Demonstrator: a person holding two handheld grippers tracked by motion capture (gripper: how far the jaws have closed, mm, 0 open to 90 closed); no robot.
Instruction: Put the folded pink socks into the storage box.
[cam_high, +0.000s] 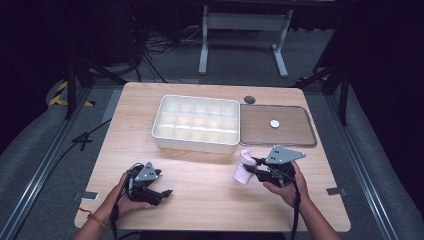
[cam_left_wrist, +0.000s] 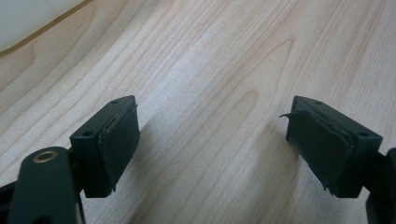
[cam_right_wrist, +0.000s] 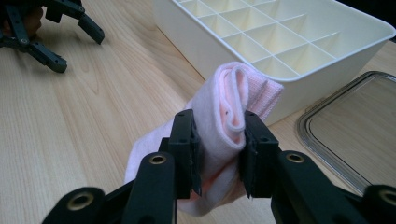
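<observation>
Two tools work over a pale wood bench (cam_high: 200, 185), one in each of a person's hands. The right tool (cam_right_wrist: 219, 140) pinches a rolled pink cloth (cam_right_wrist: 229, 107) between its black jaws, which press into the soft roll from both sides. In the high view the cloth (cam_high: 244, 167) hangs just off the bench, near the front right corner of a white tray (cam_high: 196, 124). Gripping the roll across its middle probably keeps it from unrolling while it is carried.

The tray is split into many small square cells, all seemingly empty, and the cloth looks sized to fit one of them. Just right of the tray lies a flat clear lid (cam_high: 278, 126) with a small white disc (cam_high: 274, 123) on it.

The left tool (cam_high: 155, 192) rests low at the bench's near left, jaws spread wide with nothing between them, only bare wood beneath. It sits well apart from the cloth, likely waiting out of the way.

Open bench lies between the two hands, so the right tool has free room. The tray's raised wall stands between the cloth and the cells, so the roll would need to go up and over that rim. The lid's edge lies close on the right.
</observation>
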